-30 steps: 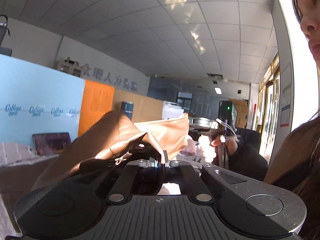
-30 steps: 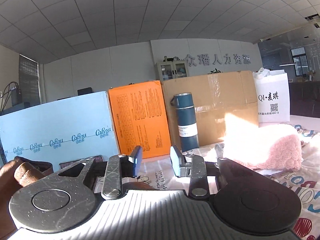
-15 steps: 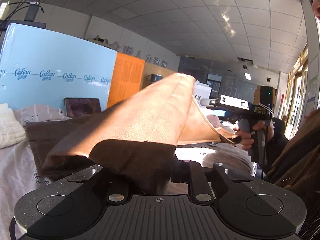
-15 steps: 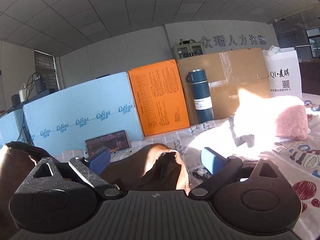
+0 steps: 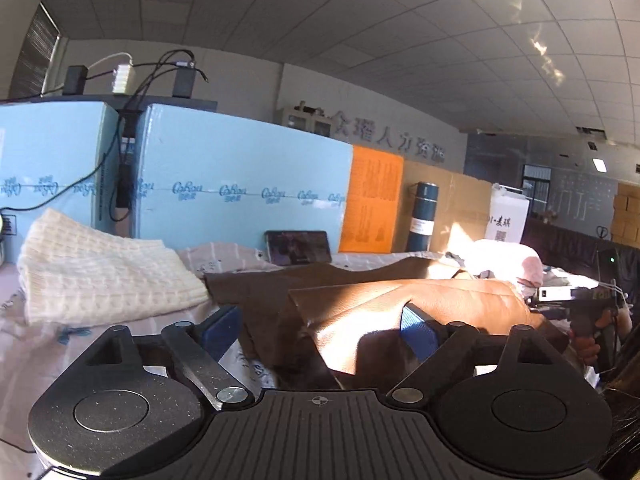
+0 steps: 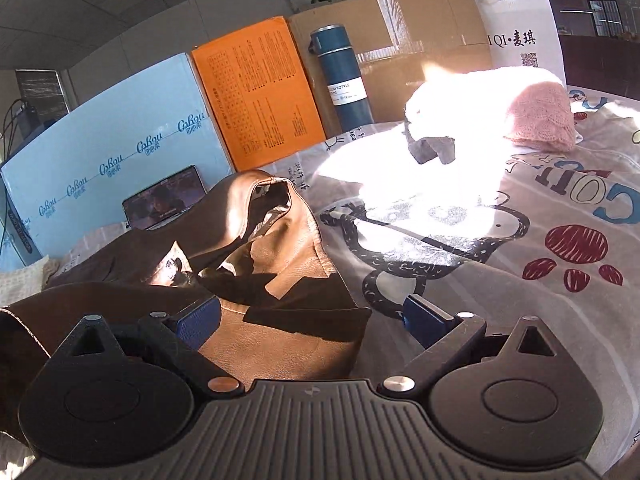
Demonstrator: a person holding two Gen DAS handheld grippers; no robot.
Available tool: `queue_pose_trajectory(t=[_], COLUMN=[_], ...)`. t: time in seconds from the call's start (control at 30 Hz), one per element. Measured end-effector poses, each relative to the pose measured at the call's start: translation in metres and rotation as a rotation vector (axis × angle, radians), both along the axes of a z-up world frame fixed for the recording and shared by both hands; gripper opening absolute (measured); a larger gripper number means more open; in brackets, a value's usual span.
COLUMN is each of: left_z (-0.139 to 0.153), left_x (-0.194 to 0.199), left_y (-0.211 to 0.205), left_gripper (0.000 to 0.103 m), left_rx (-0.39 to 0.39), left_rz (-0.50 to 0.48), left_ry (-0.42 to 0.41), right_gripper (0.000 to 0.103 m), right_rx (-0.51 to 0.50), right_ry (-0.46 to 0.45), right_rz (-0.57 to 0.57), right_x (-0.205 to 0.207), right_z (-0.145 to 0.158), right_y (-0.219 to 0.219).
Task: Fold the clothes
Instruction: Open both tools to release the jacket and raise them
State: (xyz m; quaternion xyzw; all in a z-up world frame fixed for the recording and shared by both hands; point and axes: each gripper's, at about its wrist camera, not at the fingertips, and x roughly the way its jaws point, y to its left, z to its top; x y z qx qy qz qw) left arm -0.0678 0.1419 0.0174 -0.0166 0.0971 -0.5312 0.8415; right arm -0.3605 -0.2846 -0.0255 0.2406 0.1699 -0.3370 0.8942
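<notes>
A brown leather garment (image 5: 400, 304) lies loosely folded on the printed sheet, and it also shows in the right wrist view (image 6: 272, 280). My left gripper (image 5: 320, 328) is open and empty just above the garment's near edge. My right gripper (image 6: 312, 320) is open and empty, its left pad over the garment's right part and its right pad over the bare sheet. The right gripper's body (image 5: 572, 296) and the hand on it show at the far right of the left wrist view.
A cream knitted sweater (image 5: 100, 268) lies at left. Pink and white knitwear (image 6: 536, 116) lies at back right. A blue bottle (image 6: 344, 76), a phone (image 6: 168, 204), blue, orange and cardboard boxes and a white bag (image 6: 520, 36) line the back edge.
My left gripper has let go of the brown garment and opened; the garment has dropped onto the sheet. My right gripper has opened wider. Both cameras have tilted down towards the table.
</notes>
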Motion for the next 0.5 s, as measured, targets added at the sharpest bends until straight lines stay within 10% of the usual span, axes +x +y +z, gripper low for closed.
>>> queue_pose_trajectory(t=[0.2, 0.37, 0.43, 0.5], left_z=[0.053, 0.106, 0.118, 0.124], left_x=[0.008, -0.004, -0.004, 0.001], left_y=[0.038, 0.014, 0.002, -0.011], left_gripper=[0.101, 0.102, 0.103, 0.103], left_rx=[-0.251, -0.113, -0.118, -0.126], left_rz=[0.137, 0.459, 0.464, 0.428], left_ry=[-0.012, -0.275, -0.342, -0.357], right_gripper=[0.098, 0.091, 0.046, 0.023], right_rx=[0.000, -0.036, -0.061, -0.092], right_ry=[0.019, 0.047, 0.054, 0.069], right_rz=[0.041, 0.048, 0.005, -0.030], right_x=[-0.005, -0.010, -0.012, -0.012], right_z=[-0.004, -0.005, -0.007, -0.010], right_y=[0.003, 0.009, 0.011, 0.014])
